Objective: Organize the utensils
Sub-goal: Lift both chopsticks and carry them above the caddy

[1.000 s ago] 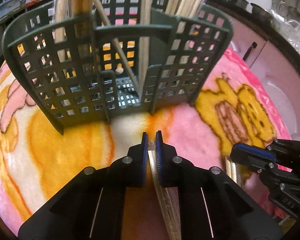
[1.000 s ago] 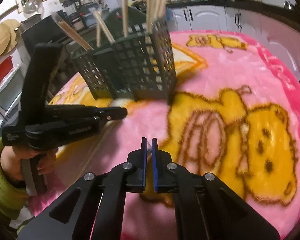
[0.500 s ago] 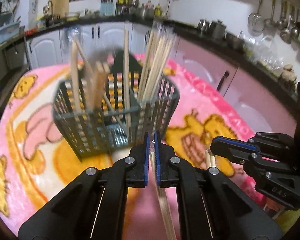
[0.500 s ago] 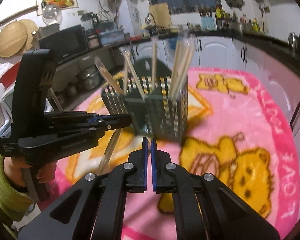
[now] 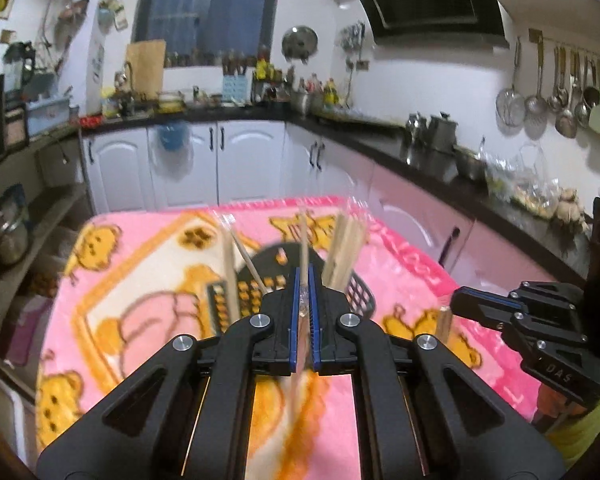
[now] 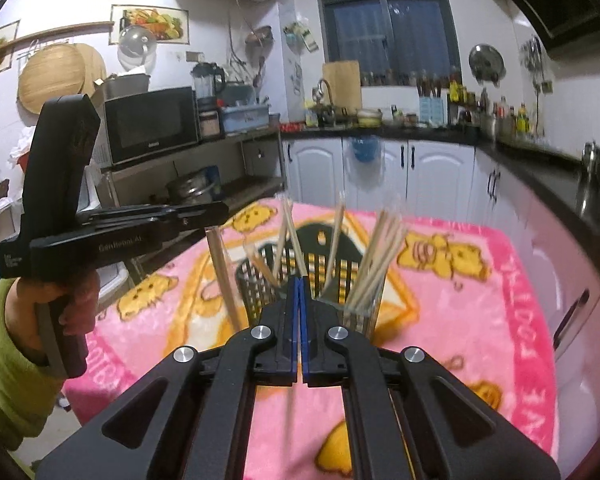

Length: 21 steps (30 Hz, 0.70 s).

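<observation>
A dark green slotted utensil basket [image 5: 362, 292] [image 6: 250, 280] stands on the pink cartoon blanket [image 5: 140, 264], with several wooden chopsticks upright in its compartments. My left gripper [image 5: 304, 276] [image 6: 223, 215] is shut on a clear-wrapped pair of chopsticks [image 5: 305, 314] [image 6: 222, 272] that hangs down from the pads, in the air in front of the basket. My right gripper [image 6: 300, 280] [image 5: 457, 300] is shut too, with wooden chopsticks [image 5: 444, 322] [image 6: 290, 408] hanging below its fingers. Both grippers are above the basket's rim level and on its near side.
A person's hand in a green sleeve [image 6: 4, 360] holds the left gripper. Behind the table run white cabinets [image 5: 236, 164] and a dark counter [image 5: 440, 160] crowded with pots and bottles. A shelf with a microwave [image 6: 152, 122] stands on the left.
Both grippers have risen from just above the blanket to above the basket's rim and tilted up, each carrying its chopsticks. The basket now looks smaller and lower in both views.
</observation>
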Each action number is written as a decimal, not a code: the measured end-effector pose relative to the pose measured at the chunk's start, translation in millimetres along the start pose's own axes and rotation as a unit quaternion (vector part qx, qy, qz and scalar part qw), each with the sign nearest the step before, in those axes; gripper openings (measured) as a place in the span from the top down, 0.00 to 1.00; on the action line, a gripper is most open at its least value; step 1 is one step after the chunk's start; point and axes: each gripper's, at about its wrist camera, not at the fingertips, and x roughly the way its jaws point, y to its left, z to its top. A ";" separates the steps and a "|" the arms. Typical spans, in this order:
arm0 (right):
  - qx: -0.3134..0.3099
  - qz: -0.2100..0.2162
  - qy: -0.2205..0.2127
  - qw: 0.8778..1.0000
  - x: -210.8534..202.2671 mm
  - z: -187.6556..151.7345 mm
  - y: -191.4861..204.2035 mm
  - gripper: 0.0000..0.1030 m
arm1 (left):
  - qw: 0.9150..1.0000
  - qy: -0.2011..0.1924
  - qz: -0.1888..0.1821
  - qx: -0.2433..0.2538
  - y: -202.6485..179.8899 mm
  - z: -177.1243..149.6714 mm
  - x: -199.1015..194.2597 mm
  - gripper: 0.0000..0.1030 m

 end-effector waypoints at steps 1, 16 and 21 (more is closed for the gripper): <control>-0.003 -0.001 -0.005 1.000 -0.9 2.9 0.5 0.99 | 1.000 -0.006 0.003 -0.001 1.5 4.1 -2.8 0.98; -0.017 -0.014 -0.083 0.996 -3.8 81.0 -5.9 0.99 | 0.995 -0.088 0.046 0.004 17.7 75.9 -29.6 0.98; -0.027 -0.020 -0.100 0.994 -0.6 103.8 -4.8 0.99 | 0.993 -0.103 0.053 0.006 15.8 93.3 -23.1 0.98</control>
